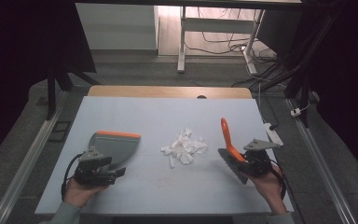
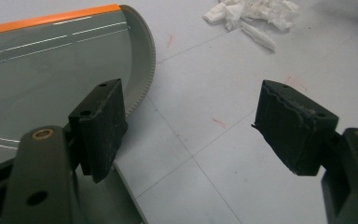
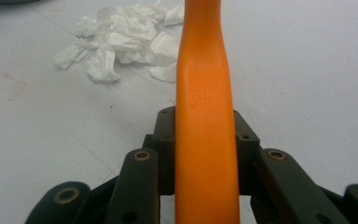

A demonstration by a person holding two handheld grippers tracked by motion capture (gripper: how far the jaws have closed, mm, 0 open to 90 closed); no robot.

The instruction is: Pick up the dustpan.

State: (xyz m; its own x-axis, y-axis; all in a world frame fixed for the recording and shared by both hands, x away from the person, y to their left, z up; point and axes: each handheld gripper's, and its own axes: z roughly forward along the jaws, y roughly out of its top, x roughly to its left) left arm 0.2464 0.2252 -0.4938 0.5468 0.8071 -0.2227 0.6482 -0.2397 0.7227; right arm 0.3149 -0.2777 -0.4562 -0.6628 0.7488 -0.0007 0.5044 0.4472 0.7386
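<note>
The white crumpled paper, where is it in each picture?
High view: the crumpled paper lies mid-table, between the grey dustpan and the orange-handled brush.
Left gripper view: crumpled paper at the top, right of centre, beyond the dustpan.
Right gripper view: crumpled paper at upper left, beside the brush handle.
Shared landmark: the pale blue table.

Grey floor [image 1: 135, 70] beyond the desk's [image 1: 121, 186] far edge; white table legs [image 1: 182, 42], cables [image 1: 223, 46], dark curtains [image 1: 23, 56] both sides.
</note>
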